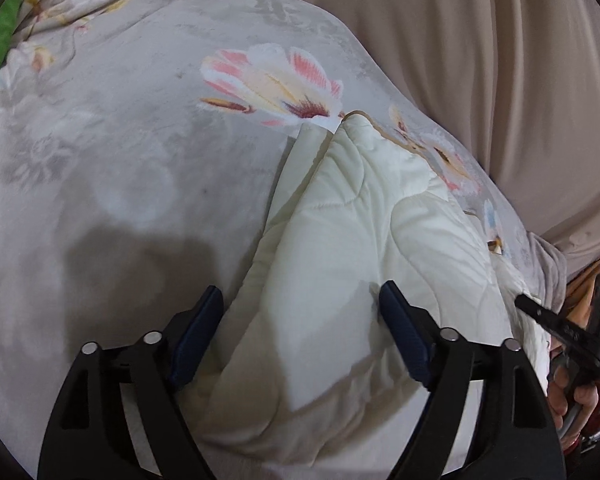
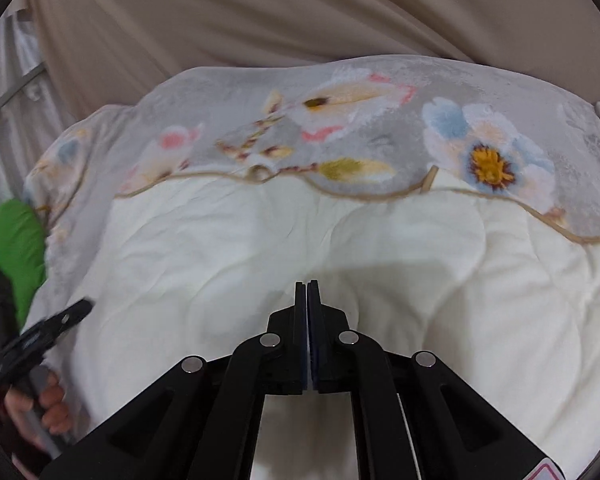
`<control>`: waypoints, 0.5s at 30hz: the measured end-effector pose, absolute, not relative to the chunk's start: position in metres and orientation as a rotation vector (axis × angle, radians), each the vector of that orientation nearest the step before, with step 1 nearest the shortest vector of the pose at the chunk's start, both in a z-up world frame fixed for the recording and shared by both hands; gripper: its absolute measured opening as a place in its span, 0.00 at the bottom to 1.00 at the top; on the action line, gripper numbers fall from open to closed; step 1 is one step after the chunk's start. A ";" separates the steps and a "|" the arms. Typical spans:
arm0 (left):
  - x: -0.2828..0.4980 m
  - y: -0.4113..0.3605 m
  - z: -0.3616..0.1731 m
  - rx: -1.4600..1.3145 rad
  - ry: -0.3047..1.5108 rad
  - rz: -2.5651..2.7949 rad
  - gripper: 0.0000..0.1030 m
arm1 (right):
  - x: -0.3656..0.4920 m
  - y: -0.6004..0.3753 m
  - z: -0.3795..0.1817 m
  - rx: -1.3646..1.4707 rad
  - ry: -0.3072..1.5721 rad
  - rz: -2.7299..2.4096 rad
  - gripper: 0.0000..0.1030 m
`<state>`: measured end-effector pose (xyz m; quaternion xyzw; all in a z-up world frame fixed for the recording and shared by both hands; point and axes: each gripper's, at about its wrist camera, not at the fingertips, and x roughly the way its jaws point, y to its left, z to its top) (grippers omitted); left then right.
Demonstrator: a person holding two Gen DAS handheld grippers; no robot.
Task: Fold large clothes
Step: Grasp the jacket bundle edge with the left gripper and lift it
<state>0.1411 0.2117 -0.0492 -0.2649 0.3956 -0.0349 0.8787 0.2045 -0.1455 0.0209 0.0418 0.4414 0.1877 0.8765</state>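
Mid-fold: quilt (image 2: 340, 240) lies on the bed, cream lining turned over floral side. Left gripper (image 1: 300, 312) wide, straddling the folded corner. Right gripper (image 2: 307, 292) pinched together above lining, apparently empty. Next: left needs to close.

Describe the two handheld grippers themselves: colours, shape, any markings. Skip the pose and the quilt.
Both the left gripper and the right gripper are matte black plastic linkages with slotted cut-outs and round silver pivot pins. The fingers carry dark blue ribbed pads. A red-and-white label corner shows on the right gripper's frame at the lower edge. No cables are visible. Bare hands grip grey handles; sleeves are unclear.
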 end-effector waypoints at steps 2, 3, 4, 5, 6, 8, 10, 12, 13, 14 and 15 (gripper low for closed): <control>0.137 0.213 -0.054 -0.576 0.841 -0.086 0.82 | 0.190 -0.144 0.011 0.070 0.982 0.442 0.05; 0.137 0.214 -0.056 -0.586 0.840 -0.089 0.84 | 0.188 -0.140 0.002 0.055 1.011 0.450 0.05; 0.138 0.213 -0.057 -0.591 0.842 -0.087 0.86 | 0.186 -0.137 -0.008 0.033 1.024 0.443 0.05; 0.140 0.212 -0.059 -0.597 0.846 -0.088 0.88 | 0.184 -0.134 -0.015 0.022 1.027 0.443 0.04; 0.141 0.210 -0.058 -0.598 0.844 -0.086 0.92 | 0.183 -0.132 -0.022 0.022 1.019 0.441 0.04; 0.145 0.205 -0.058 -0.584 0.854 -0.074 0.95 | 0.182 -0.131 -0.026 0.020 1.004 0.440 0.04; 0.148 0.200 -0.057 -0.571 0.862 -0.054 0.95 | 0.183 -0.132 -0.027 0.033 0.996 0.450 0.04; 0.150 0.199 -0.057 -0.578 0.858 -0.043 0.95 | 0.184 -0.136 -0.029 0.055 0.992 0.468 0.04; 0.151 0.199 -0.057 -0.580 0.857 -0.038 0.95 | 0.184 -0.139 -0.028 0.072 0.992 0.476 0.04; 0.153 0.199 -0.058 -0.581 0.857 -0.030 0.95 | 0.184 -0.142 -0.024 0.090 0.994 0.480 0.04; 0.154 0.198 -0.058 -0.580 0.859 -0.022 0.95 | 0.184 -0.145 -0.018 0.106 0.993 0.483 0.04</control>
